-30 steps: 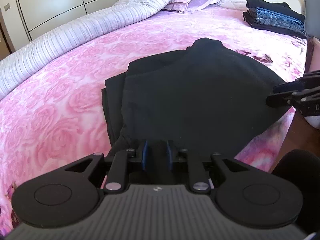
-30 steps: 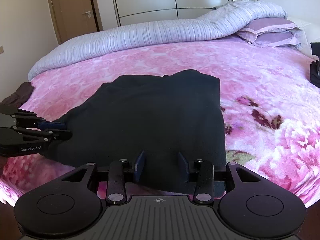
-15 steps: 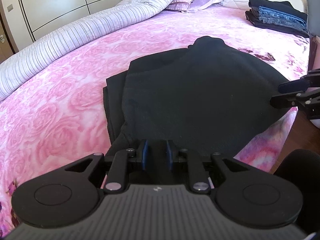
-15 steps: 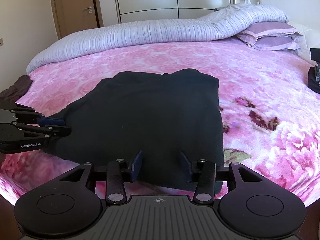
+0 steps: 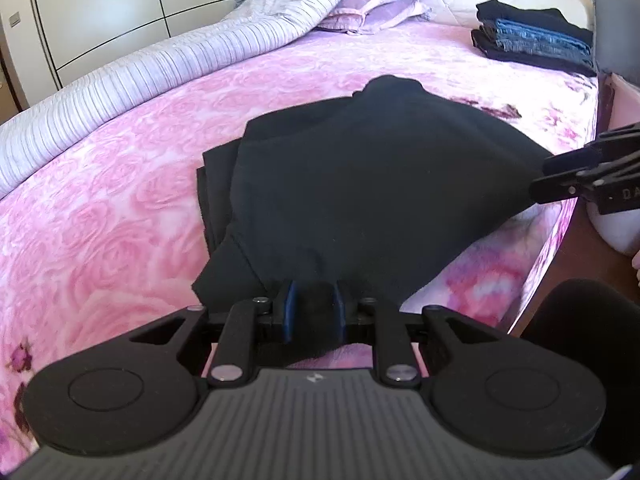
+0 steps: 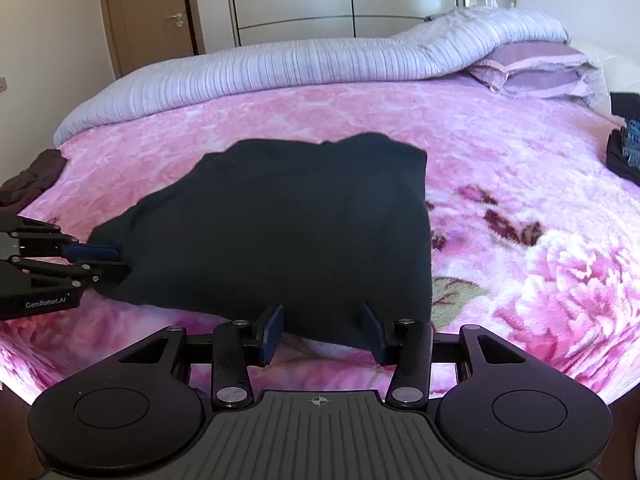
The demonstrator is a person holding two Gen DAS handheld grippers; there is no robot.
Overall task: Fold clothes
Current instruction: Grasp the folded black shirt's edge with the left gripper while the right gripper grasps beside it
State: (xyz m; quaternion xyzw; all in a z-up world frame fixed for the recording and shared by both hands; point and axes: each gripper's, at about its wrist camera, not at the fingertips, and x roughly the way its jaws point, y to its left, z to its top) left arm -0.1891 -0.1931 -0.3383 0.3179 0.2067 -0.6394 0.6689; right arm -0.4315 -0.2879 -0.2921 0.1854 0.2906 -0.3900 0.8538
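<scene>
A black garment [image 5: 360, 184] lies half folded on the pink floral bed [image 5: 120, 200], with extra layers showing at its left side. My left gripper [image 5: 313, 309] is shut on its near left corner, cloth bunched between the blue pads. That gripper also shows at the left of the right wrist view, as the left gripper [image 6: 114, 262] pinching that corner. My right gripper [image 6: 322, 330] holds the near right edge of the black garment [image 6: 288, 232], its fingers set apart around a thick fold. From the left wrist view, the right gripper [image 5: 538, 178] bites the right corner. The near edge is raised off the bed.
A stack of folded jeans and dark clothes [image 5: 532, 40] sits at the far right of the bed. A striped duvet [image 6: 320, 64] and lilac pillows [image 6: 536, 68] run along the far side. A brown cloth [image 6: 32, 176] lies at the left. The bed edge [image 5: 552, 240] drops to the floor.
Both grippers have kept their hold and lifted the garment's near edge a little, and the cloth between them is pulled tighter. Both views have swung slightly across the bed.
</scene>
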